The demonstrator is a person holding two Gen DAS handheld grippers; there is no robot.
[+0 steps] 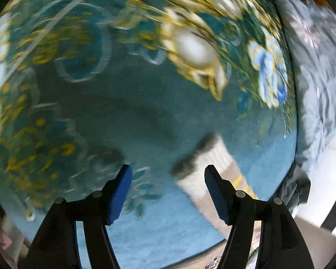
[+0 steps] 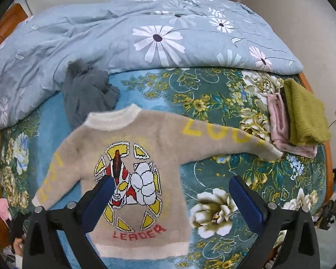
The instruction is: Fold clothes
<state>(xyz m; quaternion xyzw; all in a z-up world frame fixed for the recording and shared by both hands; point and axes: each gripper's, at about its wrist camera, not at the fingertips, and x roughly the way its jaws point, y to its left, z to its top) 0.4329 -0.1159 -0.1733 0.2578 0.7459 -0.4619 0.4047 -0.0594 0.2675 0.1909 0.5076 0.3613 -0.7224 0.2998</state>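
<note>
A beige knit sweater with a robot picture and the red word "LEADER" lies flat, face up, on the teal flowered bedspread, both sleeves spread out. My right gripper is open and empty, hovering above the sweater's lower right side. In the blurred left wrist view a white ribbed cuff of the sweater's sleeve lies on the bedspread. My left gripper is open and empty just above and left of that cuff.
A crumpled grey garment lies beyond the sweater's collar. A stack of folded pink and olive clothes sits at the right bed edge. A light blue daisy quilt is bunched across the back of the bed.
</note>
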